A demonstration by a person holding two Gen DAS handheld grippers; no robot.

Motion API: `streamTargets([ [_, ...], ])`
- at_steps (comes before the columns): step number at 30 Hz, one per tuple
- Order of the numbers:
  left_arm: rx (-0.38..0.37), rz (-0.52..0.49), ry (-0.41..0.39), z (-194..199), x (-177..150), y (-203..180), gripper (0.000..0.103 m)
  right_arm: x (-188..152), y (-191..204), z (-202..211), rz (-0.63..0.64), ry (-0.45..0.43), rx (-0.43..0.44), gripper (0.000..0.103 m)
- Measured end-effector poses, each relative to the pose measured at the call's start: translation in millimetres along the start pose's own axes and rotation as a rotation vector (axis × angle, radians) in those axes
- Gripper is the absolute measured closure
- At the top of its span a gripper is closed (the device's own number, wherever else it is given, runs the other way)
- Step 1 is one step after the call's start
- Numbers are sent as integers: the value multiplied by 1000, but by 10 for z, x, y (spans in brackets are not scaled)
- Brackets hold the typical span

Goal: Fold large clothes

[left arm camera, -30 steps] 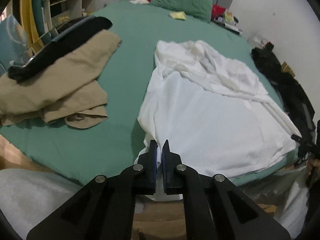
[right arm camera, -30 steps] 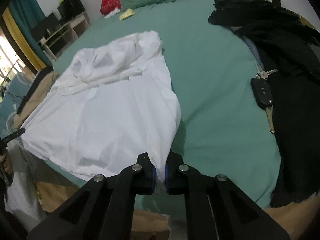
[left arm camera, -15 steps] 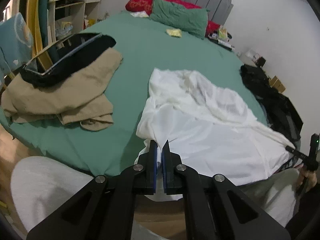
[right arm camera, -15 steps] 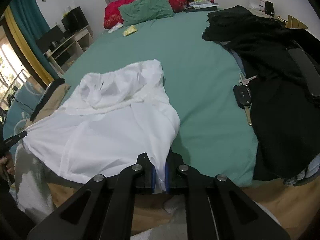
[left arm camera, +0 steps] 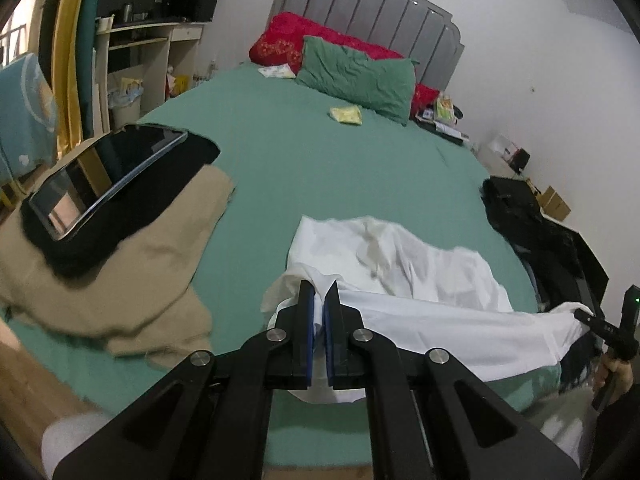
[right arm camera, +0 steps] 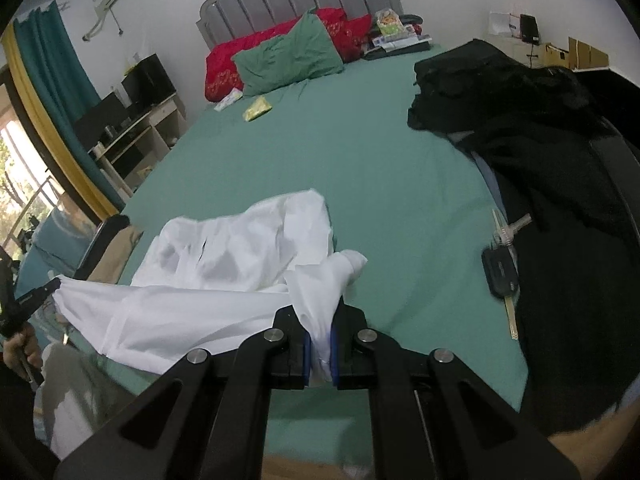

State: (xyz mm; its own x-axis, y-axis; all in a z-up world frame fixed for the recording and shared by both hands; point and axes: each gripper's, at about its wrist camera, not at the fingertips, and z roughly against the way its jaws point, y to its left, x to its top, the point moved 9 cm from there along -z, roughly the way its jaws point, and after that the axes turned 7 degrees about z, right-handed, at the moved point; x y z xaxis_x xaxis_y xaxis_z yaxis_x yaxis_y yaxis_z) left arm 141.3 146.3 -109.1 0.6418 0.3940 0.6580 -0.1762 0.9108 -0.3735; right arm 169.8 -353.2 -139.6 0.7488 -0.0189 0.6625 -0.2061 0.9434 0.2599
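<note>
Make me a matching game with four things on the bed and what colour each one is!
Things:
1. garment held by both grippers
2. pillow in front of the headboard
3. pile of clothes beside the car key
4. garment under the dark tablet

Colours:
A. black
B. beige
C. white
D. green

Pairs: 1-C, 2-D, 3-A, 4-B
</note>
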Motion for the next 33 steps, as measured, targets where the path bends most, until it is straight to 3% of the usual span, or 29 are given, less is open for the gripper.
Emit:
streamTargets([
  [7, 36, -28, -45, -474, 297, -49, 98, 381, -117, -452, -27, -9, 9, 96],
  [16, 44, -9, -37, -1271, 647, -38, 98, 810, -343, -1206, -95, 12, 37, 96],
  [21, 59, 36, 14, -1801, 750, 46, 97, 951, -417, -1691, -92, 28, -1, 95],
  [24, 85, 86, 84, -2157, 702, 174, 97, 971, -428, -1972, -73, 40, -22, 91],
  [26, 79, 110, 131, -2308, 658, 257, 83, 938, -452, -2112, -67, 61, -40, 84],
  [28, 109, 138, 117, -2295, 658, 406, 48, 903, -481, -2130, -65, 68, -69, 60],
  [31, 111, 185, 81, -2108, 679, 561, 46, 918, -523, -1906, -70, 15, -100, 32],
  [33, 111, 210, 71, -1933, 622, 624, 44, 878, -539, -1723, -105, -12, -92, 25],
])
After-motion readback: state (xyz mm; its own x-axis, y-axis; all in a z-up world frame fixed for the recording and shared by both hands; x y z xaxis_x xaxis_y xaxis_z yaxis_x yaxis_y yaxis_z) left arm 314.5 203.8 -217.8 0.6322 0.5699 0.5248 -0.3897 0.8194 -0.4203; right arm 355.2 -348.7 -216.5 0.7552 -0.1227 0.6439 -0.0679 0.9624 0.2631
